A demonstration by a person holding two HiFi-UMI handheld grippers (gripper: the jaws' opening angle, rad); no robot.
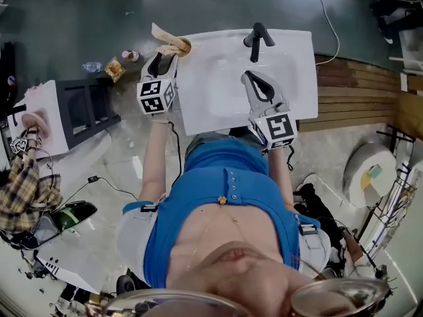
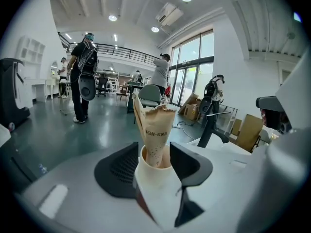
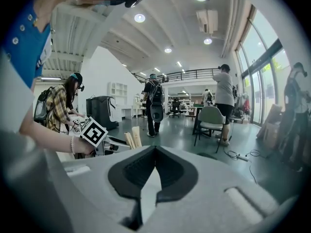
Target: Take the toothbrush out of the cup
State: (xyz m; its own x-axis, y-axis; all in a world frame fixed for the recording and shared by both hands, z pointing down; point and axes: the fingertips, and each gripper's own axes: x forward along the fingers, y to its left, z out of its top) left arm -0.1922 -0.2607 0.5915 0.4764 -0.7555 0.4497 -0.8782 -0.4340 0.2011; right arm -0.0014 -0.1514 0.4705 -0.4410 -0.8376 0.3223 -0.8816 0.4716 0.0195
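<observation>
A white cup [image 1: 184,45] stands on the far left corner of the white sink top [image 1: 291,65]. A toothbrush in tan paper wrapping [image 1: 165,39] sticks up out of it. My left gripper [image 1: 166,57] reaches to that corner. In the left gripper view its jaws [image 2: 154,161] stand open on either side of the cup [image 2: 156,186], with the wrapped toothbrush [image 2: 156,130] rising between them. My right gripper [image 1: 248,78] hovers over the basin, shut and holding nothing [image 3: 154,161]. From the right gripper view the wrapper [image 3: 132,139] shows beside the left gripper's marker cube [image 3: 93,132].
A black faucet [image 1: 256,39] stands at the sink's far edge, right of the cup. A black rack [image 1: 89,107] and small bottles [image 1: 115,68] sit on the floor to the left. Wooden boards [image 1: 357,91] lie to the right. People and a chair [image 3: 211,120] are farther off.
</observation>
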